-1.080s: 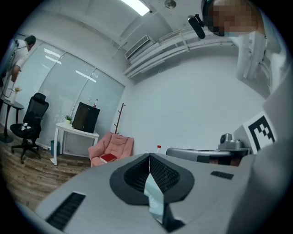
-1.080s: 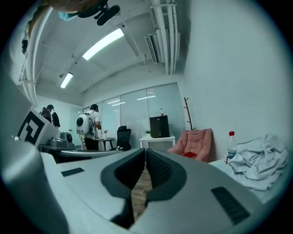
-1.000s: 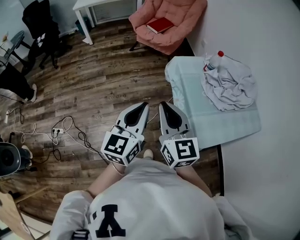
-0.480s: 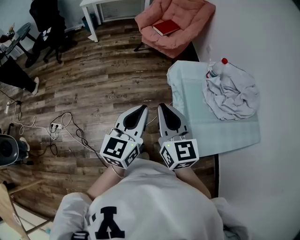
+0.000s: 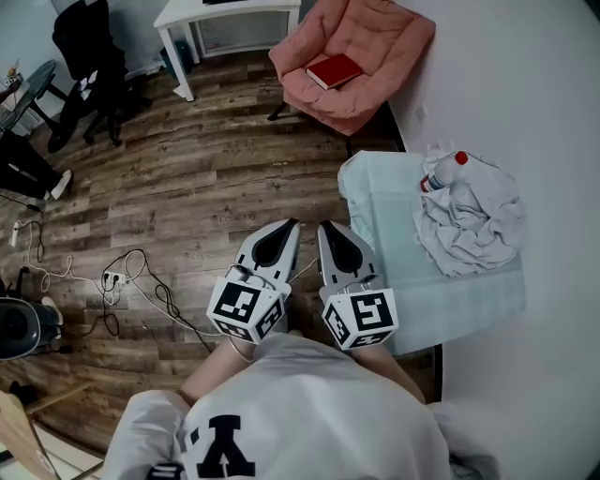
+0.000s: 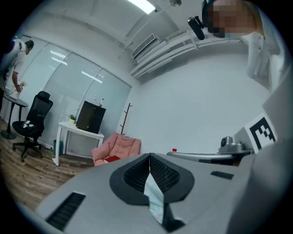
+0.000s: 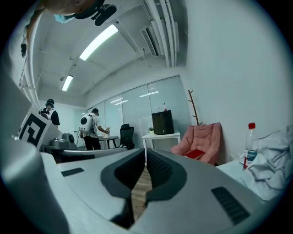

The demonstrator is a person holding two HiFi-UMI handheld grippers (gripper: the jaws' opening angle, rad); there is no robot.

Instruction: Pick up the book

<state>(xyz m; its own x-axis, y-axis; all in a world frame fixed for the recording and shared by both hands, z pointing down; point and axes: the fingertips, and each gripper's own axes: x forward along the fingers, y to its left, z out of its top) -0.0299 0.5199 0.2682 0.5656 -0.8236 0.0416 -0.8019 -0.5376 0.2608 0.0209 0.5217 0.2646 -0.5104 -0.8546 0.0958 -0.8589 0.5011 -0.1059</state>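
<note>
A red book (image 5: 335,71) lies on the seat of a pink armchair (image 5: 389,42) at the far side of the room; the book (image 6: 110,158) also shows small in the left gripper view, and again as the book (image 7: 194,154) in the right gripper view. Held side by side in front of the person's chest, my left gripper (image 5: 292,223) and right gripper (image 5: 326,226) both point toward the chair. Both are shut and empty, well short of the book.
A low table with a pale green cloth (image 5: 394,216) stands right of the grippers, carrying a crumpled white cloth (image 5: 473,216) and a red-capped bottle (image 5: 442,173). Cables and a power strip (image 5: 112,277) lie on the wood floor at left. A white desk (image 5: 225,14) and black office chair (image 5: 84,47) stand beyond.
The view has advanced toward the armchair: the book and chair sit lower and closer in the head view, and the clothed table has slid down alongside the grippers. Both grippers stay shut.
</note>
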